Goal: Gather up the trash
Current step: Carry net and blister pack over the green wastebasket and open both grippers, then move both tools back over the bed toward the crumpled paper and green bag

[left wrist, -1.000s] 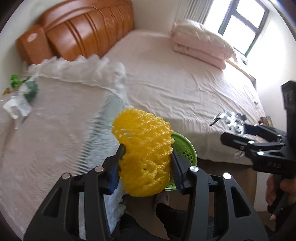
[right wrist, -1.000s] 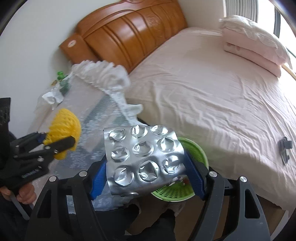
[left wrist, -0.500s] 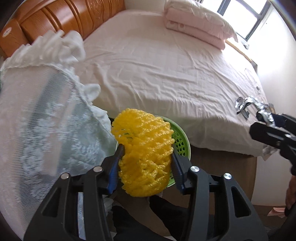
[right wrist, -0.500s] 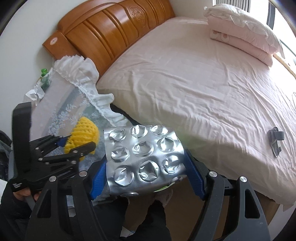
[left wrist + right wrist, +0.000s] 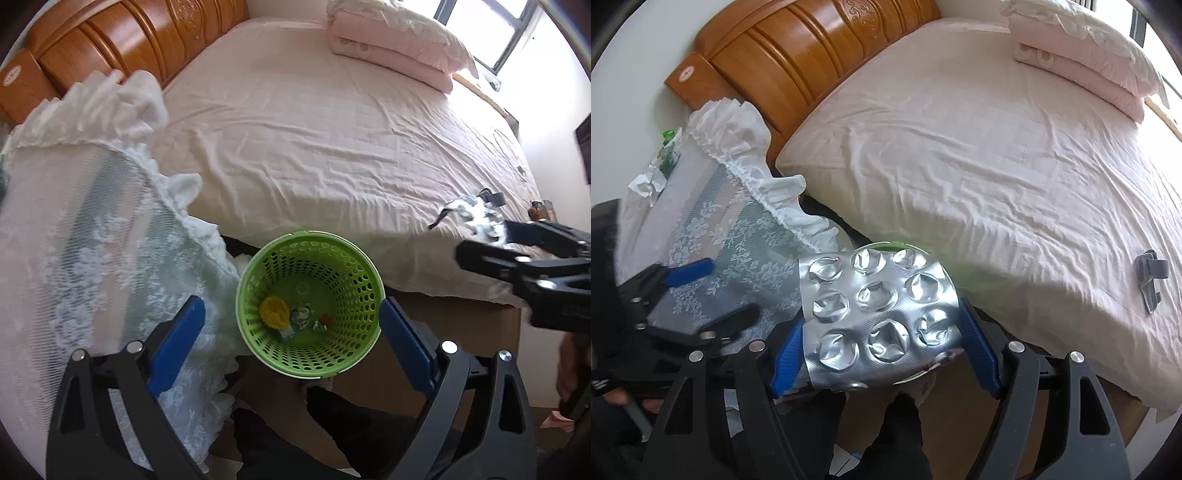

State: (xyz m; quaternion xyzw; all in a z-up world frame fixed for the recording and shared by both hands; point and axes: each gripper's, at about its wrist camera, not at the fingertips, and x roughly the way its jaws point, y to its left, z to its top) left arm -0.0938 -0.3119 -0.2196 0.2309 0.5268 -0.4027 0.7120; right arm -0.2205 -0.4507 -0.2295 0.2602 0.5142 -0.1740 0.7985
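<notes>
Yellow foam net (image 5: pixel 274 312) now in green basket (image 5: pixel 364 266), below spread left tongs (image 5: pixel 291 321).

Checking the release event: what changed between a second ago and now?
The left gripper opened over the green basket and let go of the yellow foam net, which now lies at the bottom with other scraps. The right gripper stayed shut on the silver blister pack, moving in over the basket. Bed and lace cloth unchanged.
</notes>
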